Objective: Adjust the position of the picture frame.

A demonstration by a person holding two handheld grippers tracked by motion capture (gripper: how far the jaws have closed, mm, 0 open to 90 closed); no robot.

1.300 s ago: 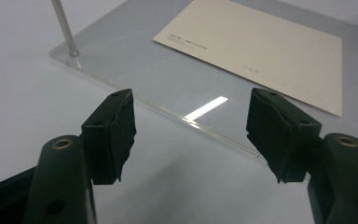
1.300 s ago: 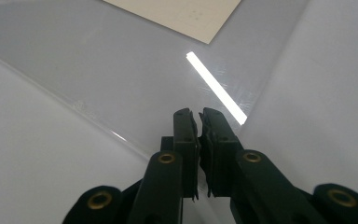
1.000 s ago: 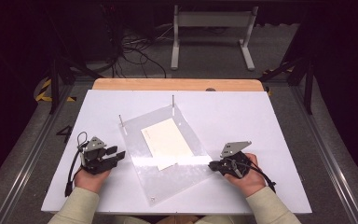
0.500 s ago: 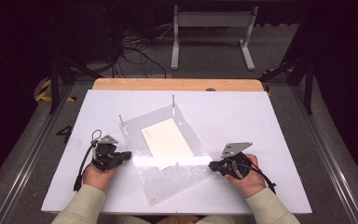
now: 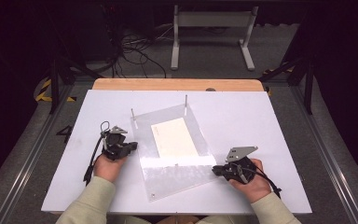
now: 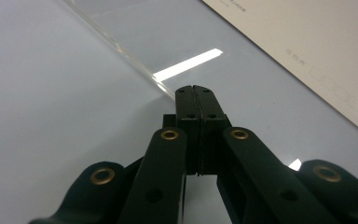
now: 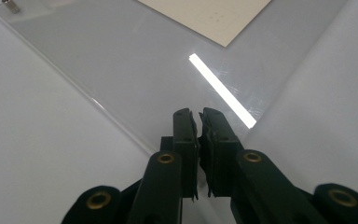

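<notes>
Working on a clear plastic sheet [image 5: 177, 172] lying flat and slightly turned in the middle of the high view, on the white table [image 5: 270, 121], with a cream paper [image 5: 175, 137] at its centre. Standing at the sheet's two upper corners: thin posts [image 5: 186, 99], with a small screw [image 7: 10, 5] at the upper left of the right gripper view.

Bringing the left gripper [image 5: 133, 146] against the sheet's left edge, left of centre in the high view. Showing, in the left gripper view, its jaws pressed flush together with nothing visible between them, the tips [image 6: 196, 89] touching or just beside the sheet's bright edge.

Holding the right gripper [image 5: 214, 170] at the sheet's lower right corner. Leaving only a narrow slit between the jaw tips [image 7: 196, 114] in the right gripper view; not telling, from these pictures, whether the corner is pinched in that slit or merely lying beneath it.

Judging the work as barely begun: both tools placed at opposite sides of the sheet, yet the sheet resting flat, not lifted or shifted off the paper. Remaining, apparently: getting a firm hold at each side and raising or moving the sheet.
</notes>
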